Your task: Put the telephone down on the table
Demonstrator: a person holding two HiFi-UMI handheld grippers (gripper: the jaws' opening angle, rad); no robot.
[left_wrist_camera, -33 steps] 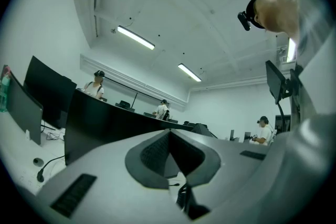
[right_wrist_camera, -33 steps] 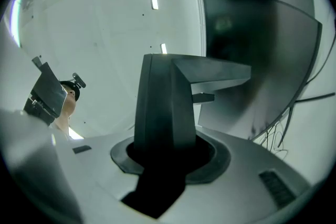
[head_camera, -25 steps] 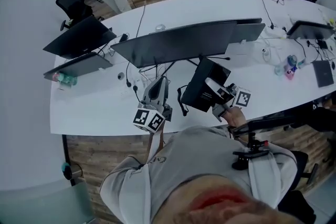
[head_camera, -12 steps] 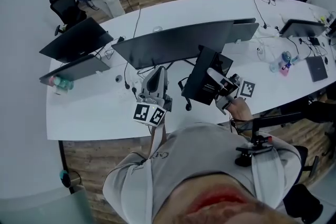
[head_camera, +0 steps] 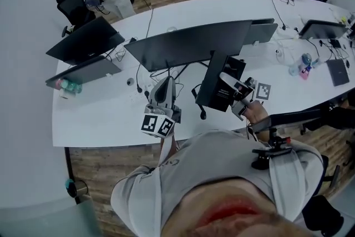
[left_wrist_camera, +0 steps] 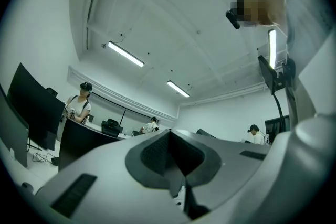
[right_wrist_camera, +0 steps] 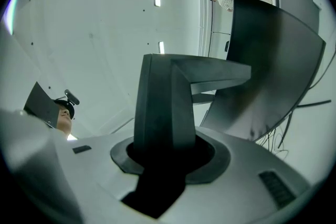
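Right hand-held gripper [head_camera: 233,95] pinches the telephone [head_camera: 218,81] above the table's [head_camera: 94,119] near edge; released tilted, it may topple. Left hand-held gripper [head_camera: 164,87] is pressed together.

Open-plan office: showing long white table [head_camera: 100,119], curved monitors [head_camera: 188,44], swivel chairs [head_camera: 72,1] (on wood floor [head_camera: 111,161]), ceiling strip lights [left_wrist_camera: 126,54].

Head view: steeply down on the counter [head_camera: 100,119], left claw [head_camera: 165,84] and right claw [head_camera: 226,82]. Gripper views: close behind their own jaws, tilted upward. Head and right gripper views share the monitor [head_camera: 188,44] [right_wrist_camera: 273,60].
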